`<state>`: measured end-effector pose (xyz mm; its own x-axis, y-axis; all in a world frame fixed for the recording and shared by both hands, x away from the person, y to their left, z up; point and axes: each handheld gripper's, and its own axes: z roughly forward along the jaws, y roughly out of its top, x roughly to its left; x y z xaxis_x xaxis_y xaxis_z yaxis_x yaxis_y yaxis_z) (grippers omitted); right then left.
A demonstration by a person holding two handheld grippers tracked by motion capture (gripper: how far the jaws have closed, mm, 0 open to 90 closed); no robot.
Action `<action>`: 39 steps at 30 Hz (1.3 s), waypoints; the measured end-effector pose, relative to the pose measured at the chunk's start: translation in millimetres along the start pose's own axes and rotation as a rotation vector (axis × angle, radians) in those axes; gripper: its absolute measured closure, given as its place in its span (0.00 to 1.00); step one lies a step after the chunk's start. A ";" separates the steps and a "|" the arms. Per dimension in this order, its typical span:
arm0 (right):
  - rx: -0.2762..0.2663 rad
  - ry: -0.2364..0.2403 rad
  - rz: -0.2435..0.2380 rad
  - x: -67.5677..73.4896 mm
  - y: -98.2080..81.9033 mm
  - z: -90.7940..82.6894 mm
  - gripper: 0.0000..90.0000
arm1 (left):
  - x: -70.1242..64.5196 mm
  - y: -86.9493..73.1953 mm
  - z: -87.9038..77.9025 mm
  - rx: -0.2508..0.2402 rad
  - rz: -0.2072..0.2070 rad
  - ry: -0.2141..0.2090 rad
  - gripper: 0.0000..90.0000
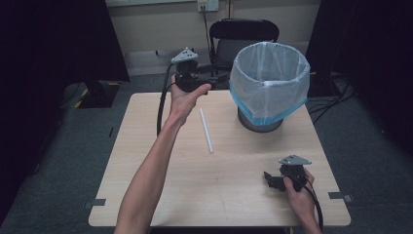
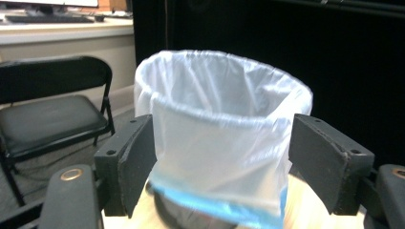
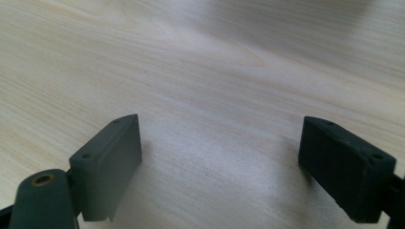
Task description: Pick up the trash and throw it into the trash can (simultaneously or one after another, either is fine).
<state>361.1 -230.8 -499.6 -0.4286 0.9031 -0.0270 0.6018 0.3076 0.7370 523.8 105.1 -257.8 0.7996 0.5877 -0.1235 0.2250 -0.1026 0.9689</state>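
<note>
A bin [image 1: 269, 83] lined with a white and blue plastic bag stands at the back right of the wooden table [image 1: 146, 185]. My left gripper [image 1: 220, 78] is held above the table's back edge, just left of the bin, and points at it. In the left gripper view its jaws stand wide apart, framing the bin [image 2: 219, 138], with nothing between them. A white straw [image 1: 206, 130] lies on the table's middle. My right gripper [image 1: 269, 179] rests low over the front right of the table, open over bare wood [image 3: 215, 95].
A black folding chair [image 1: 243, 36] stands behind the table, also seen as the chair [image 2: 47, 109] in the left gripper view. Dark curtains hang at both sides. Cables lie on the grey floor to the right of the table.
</note>
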 end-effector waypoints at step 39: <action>0.000 0.004 0.006 -0.3 0.1 0.3 0.16 | 13.7 -171.5 -1.4 0.391 -0.119 0.122 0.22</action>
<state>361.5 -231.0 -499.7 -0.4277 0.9037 -0.0193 0.6044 0.3017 0.7373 495.4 131.9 -425.3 0.6890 0.7019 -0.1805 0.5247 -0.3113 0.7923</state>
